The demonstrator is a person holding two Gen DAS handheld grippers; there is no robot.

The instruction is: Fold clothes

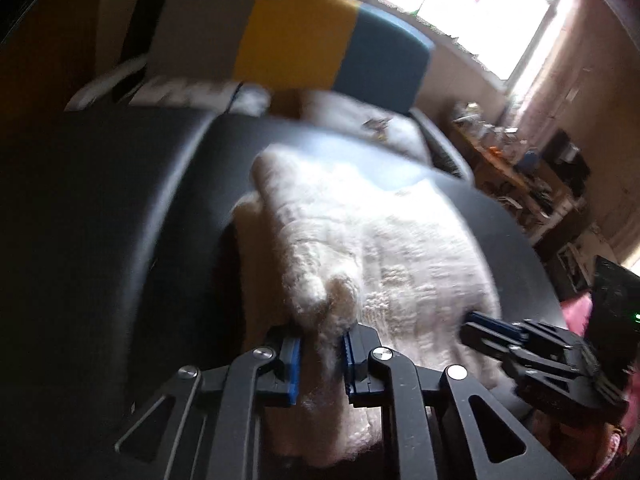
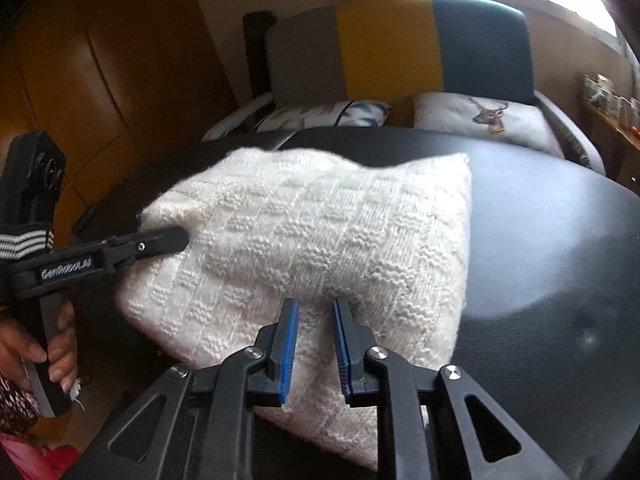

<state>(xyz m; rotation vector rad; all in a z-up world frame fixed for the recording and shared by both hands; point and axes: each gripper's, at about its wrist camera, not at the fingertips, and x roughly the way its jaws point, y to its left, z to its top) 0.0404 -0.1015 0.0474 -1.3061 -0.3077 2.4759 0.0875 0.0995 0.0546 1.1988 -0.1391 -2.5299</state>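
While the white knit sweater (image 2: 320, 240) lies as a folded rectangle on the black counter (image 2: 540, 260), left tongs (image 1: 320, 354) pinch a bunched fold at its near-left edge. Right tongs (image 2: 316, 344) sit narrow over the near edge, seemingly gripping nothing. Mostly folded; left view's blurred, so possibly one fold remains.

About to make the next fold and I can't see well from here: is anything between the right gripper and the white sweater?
Nothing visible. The right gripper sits directly over the near edge of the white knit sweater, fingers parted with knit between them. The left gripper already pinches a bunch at the sweater's left side, clear of the right one.
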